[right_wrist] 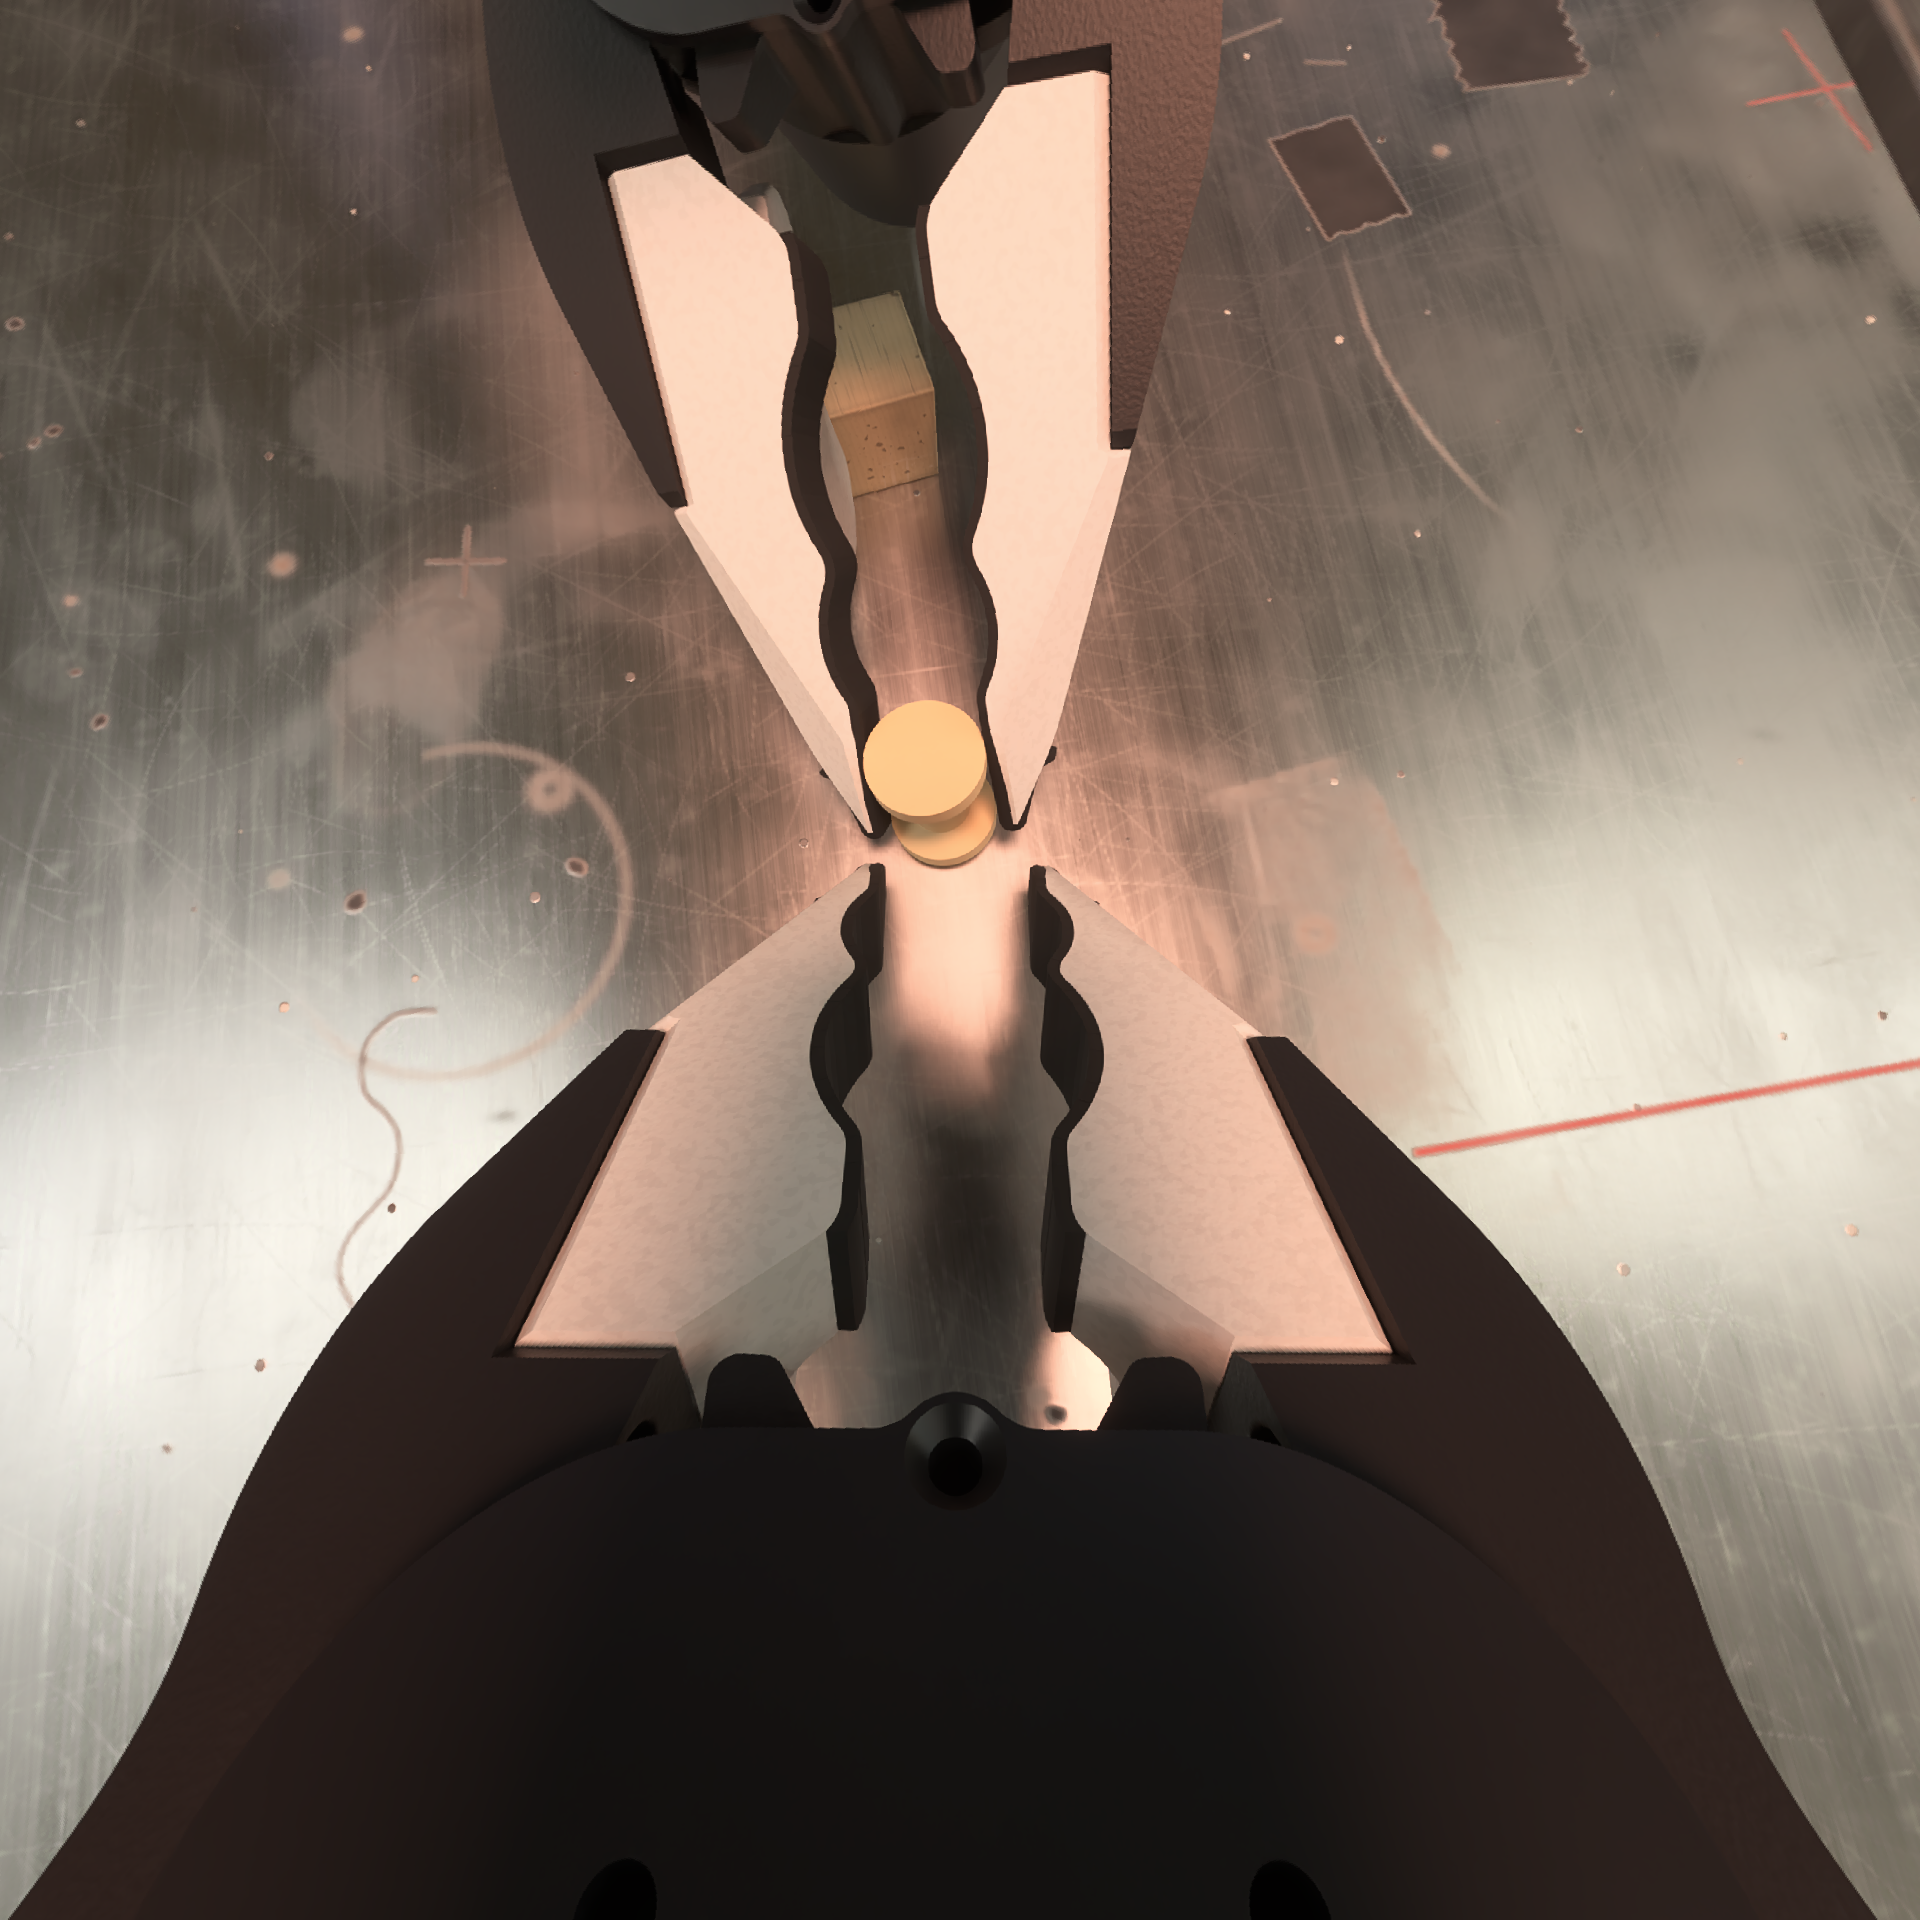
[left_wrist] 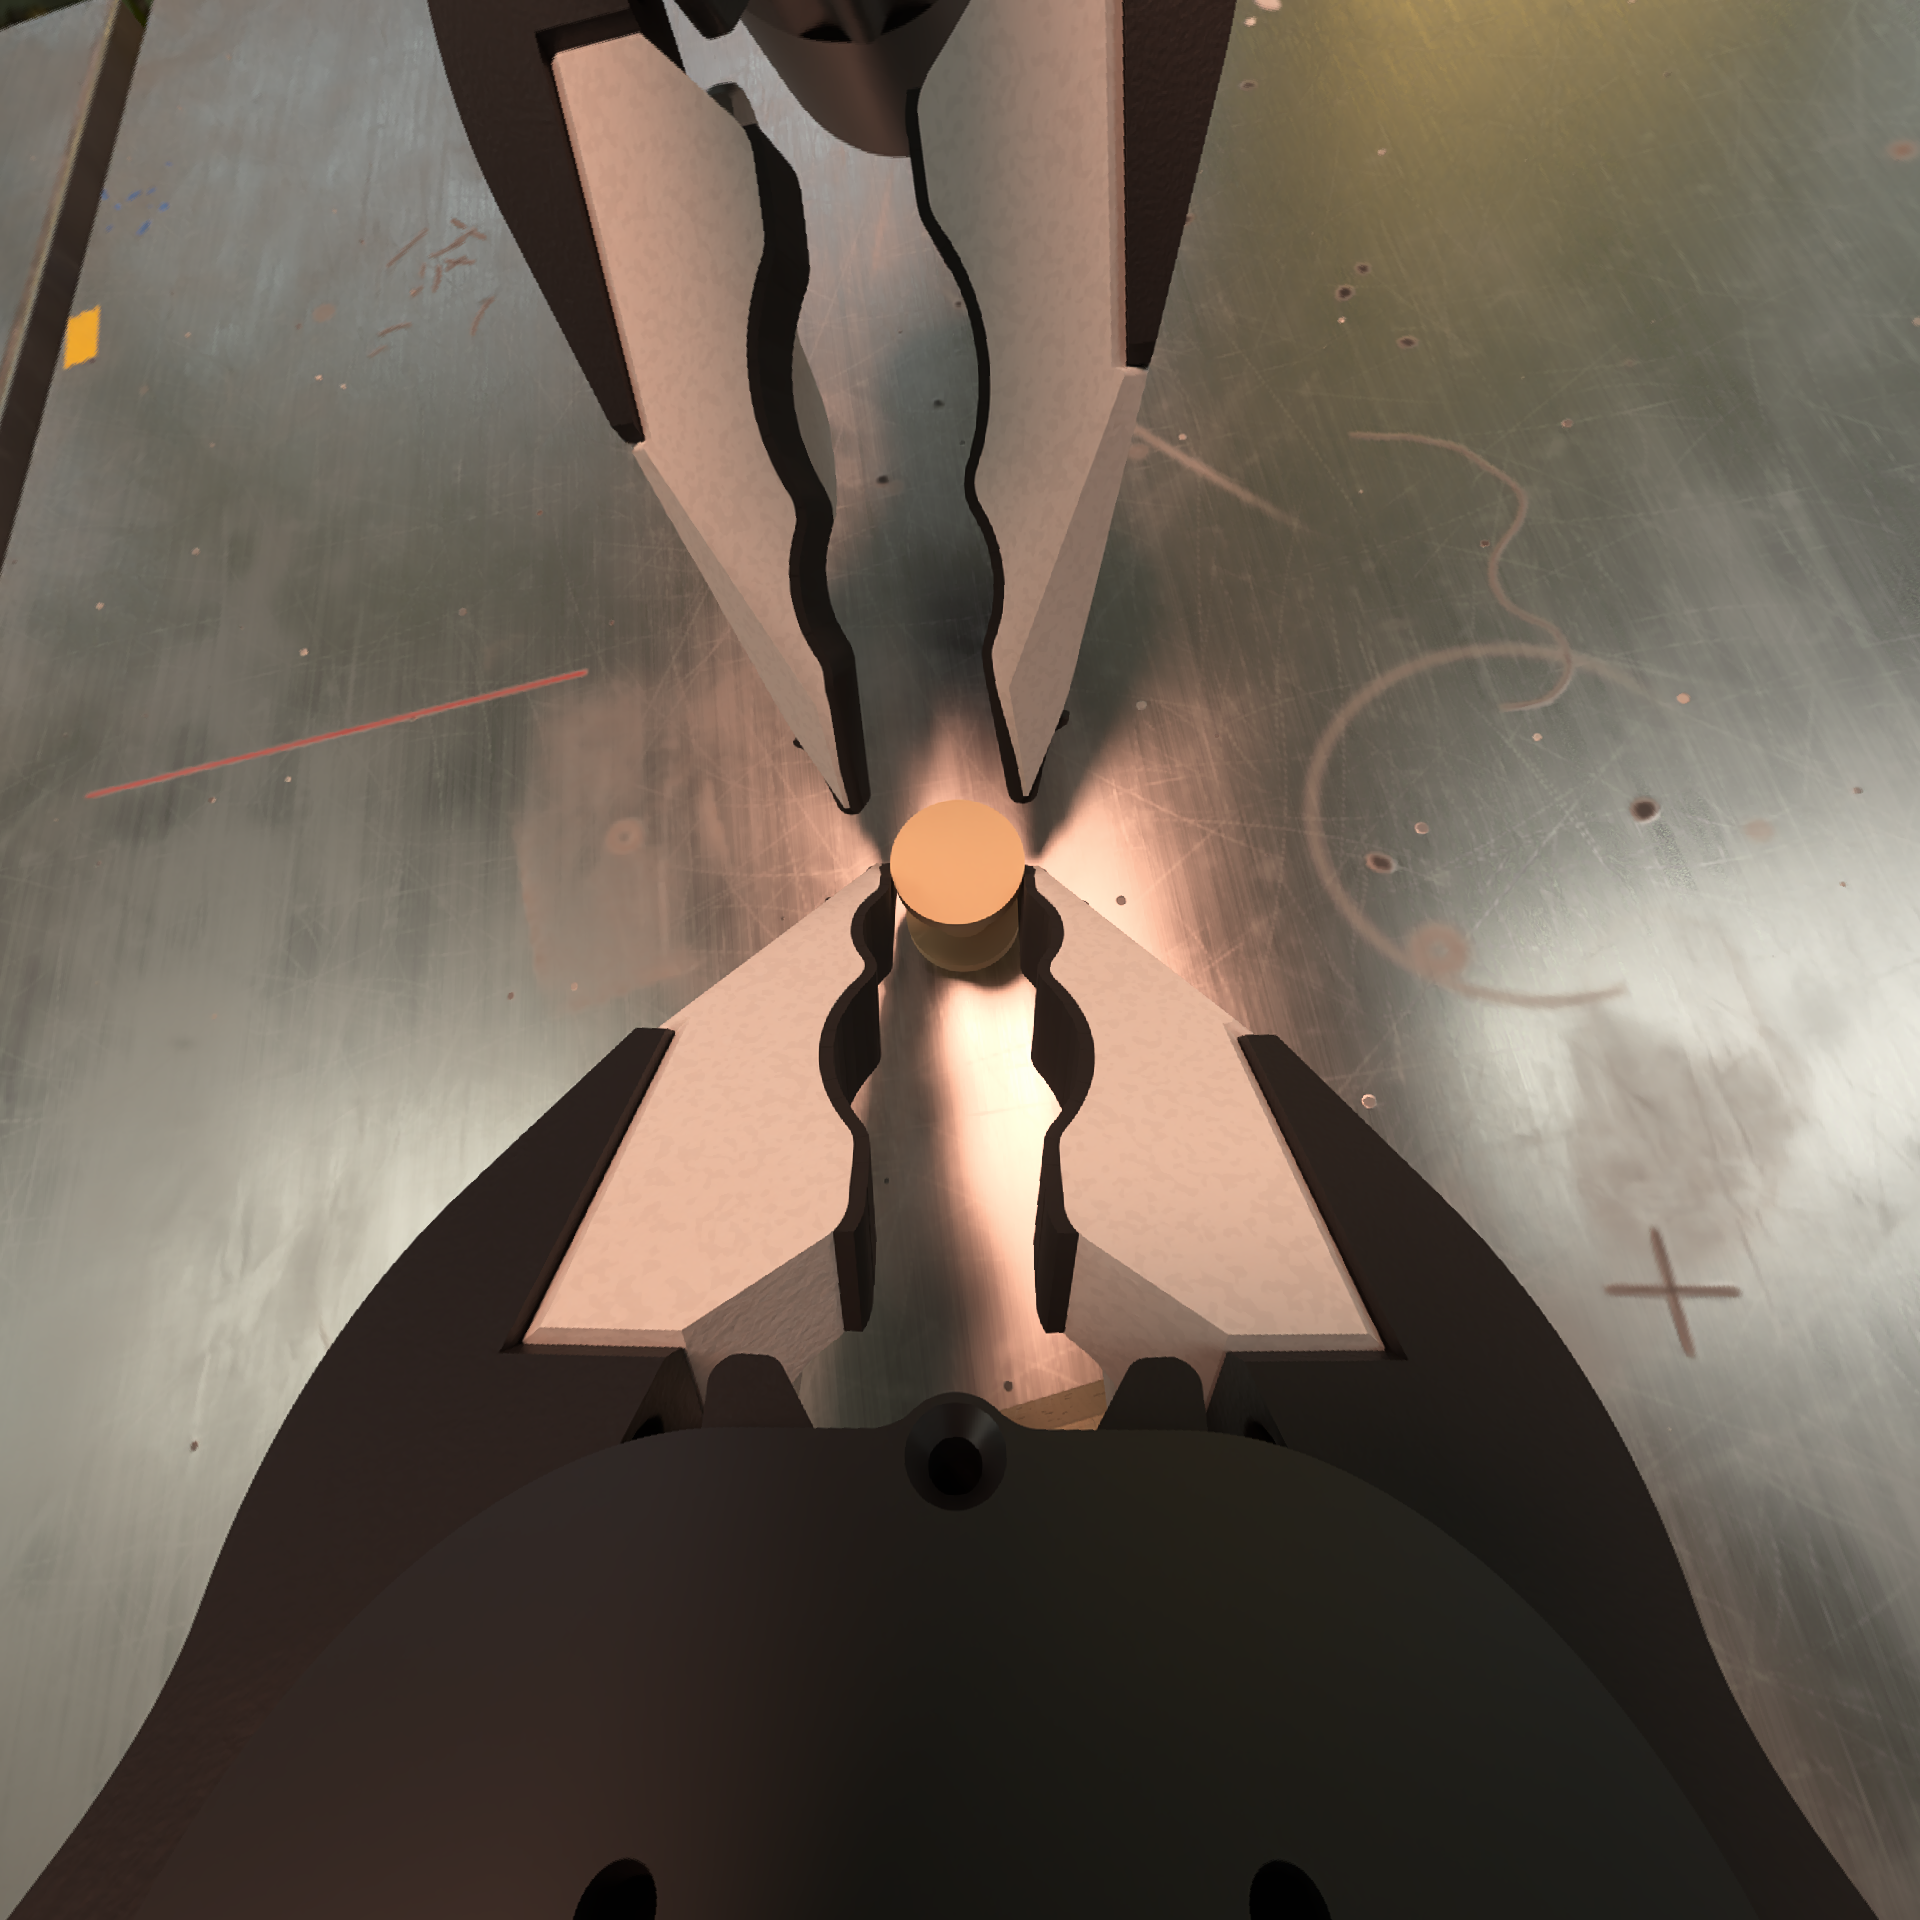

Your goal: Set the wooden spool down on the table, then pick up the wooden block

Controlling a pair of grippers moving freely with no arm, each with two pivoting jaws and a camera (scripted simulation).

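The wooden spool [left_wrist: 954, 875] stands upright between the fingertips of my left gripper [left_wrist: 956, 869], which is shut on its top flange, low over the metal table [left_wrist: 416, 987]. In the right wrist view the spool [right_wrist: 923, 771] sits between the left gripper's tips [right_wrist: 932, 821]. My right gripper [right_wrist: 956, 875] faces the left one tip to tip, its jaws slightly apart and empty, just short of the spool; it shows in the left wrist view [left_wrist: 935, 796] too. The wooden block [right_wrist: 883, 416] lies on the table behind the spool, under the left gripper's fingers; a sliver of it [left_wrist: 1049, 1408] shows in the left wrist view.
The scratched metal table [right_wrist: 312, 727] carries a red line [left_wrist: 332, 732], pen marks, a small yellow patch [left_wrist: 81, 338] and dark tape patches [right_wrist: 1345, 177]. A table edge [left_wrist: 62, 208] runs along the far left of the left wrist view.
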